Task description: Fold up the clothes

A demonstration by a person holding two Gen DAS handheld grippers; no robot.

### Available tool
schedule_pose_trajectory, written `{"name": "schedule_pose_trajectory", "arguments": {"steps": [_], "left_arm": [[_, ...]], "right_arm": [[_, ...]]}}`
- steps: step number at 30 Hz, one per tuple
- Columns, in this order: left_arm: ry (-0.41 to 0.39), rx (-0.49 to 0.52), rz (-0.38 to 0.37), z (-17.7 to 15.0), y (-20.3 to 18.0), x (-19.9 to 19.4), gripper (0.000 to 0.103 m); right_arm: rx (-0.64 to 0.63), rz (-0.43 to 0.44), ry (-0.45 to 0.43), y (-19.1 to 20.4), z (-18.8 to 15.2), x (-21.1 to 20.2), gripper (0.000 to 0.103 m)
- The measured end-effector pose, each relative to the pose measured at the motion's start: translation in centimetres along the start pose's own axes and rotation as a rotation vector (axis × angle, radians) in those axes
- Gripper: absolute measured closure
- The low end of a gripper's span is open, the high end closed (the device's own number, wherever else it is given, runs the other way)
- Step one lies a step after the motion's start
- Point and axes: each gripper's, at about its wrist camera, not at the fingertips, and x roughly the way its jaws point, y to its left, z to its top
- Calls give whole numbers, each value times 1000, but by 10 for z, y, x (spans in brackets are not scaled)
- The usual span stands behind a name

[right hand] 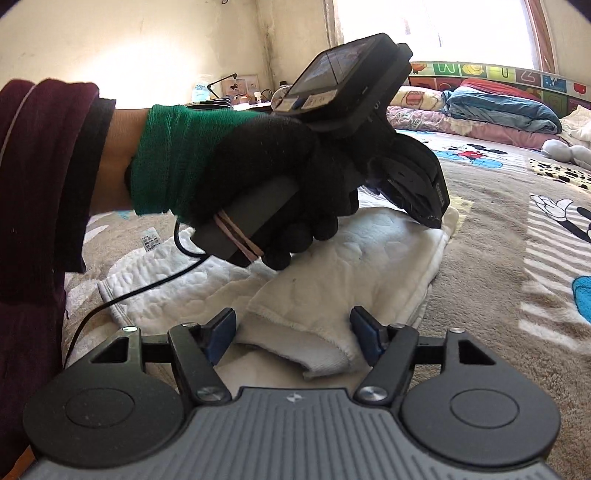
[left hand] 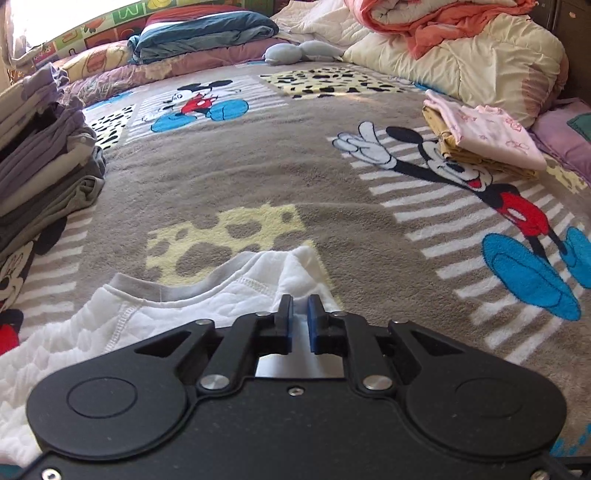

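A white quilted garment [left hand: 155,310] with a grey neckband lies partly folded on the Mickey Mouse blanket [left hand: 280,173]. My left gripper [left hand: 300,317] is shut on a fold of its white fabric near the collar. In the right wrist view the same garment [right hand: 369,258] lies flat with a folded sleeve end in front. My right gripper [right hand: 295,332] is open, its blue pads on either side of that sleeve end, gripping nothing. The left gripper [right hand: 424,199], held by a black-gloved hand, presses down on the garment's far edge.
A stack of folded grey clothes [left hand: 40,166] stands at the left. A folded pink and yellow pile [left hand: 484,136] lies at the right. Pillows, a blue folded blanket [left hand: 207,33] and a cream and orange duvet [left hand: 461,55] line the far side. A black cable [right hand: 140,288] crosses the garment.
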Motion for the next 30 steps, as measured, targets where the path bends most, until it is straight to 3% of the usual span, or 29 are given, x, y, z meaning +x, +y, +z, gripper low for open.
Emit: {"name": "schedule_pose_trajectory", "arguments": {"steps": [6, 9, 13, 17, 23, 25, 26, 27, 30], "left_arm": [[-24, 98, 7, -17, -9, -38, 93], [15, 149, 37, -33, -20, -30, 93], [35, 25, 67, -36, -13, -9, 93], [44, 49, 116, -30, -21, 7, 93], [76, -46, 80, -19, -7, 2, 92], [33, -38, 78, -25, -9, -18, 87], [6, -39, 77, -30, -10, -30, 72], [-26, -49, 76, -36, -8, -41, 50], [-103, -117, 46, -61, 0, -79, 47]], "right_arm": [[-7, 5, 1, 2, -1, -1, 31], [-13, 3, 3, 1, 1, 1, 30], [-17, 5, 5, 0, 1, 0, 30], [-13, 6, 3, -1, 1, -1, 29], [-17, -3, 6, -1, 4, 3, 29], [-32, -16, 3, 2, 3, 2, 29], [-42, -26, -1, 4, 2, 1, 29], [-54, -38, -1, 7, 2, -1, 29], [-91, -78, -3, 18, 2, -9, 29]]}}
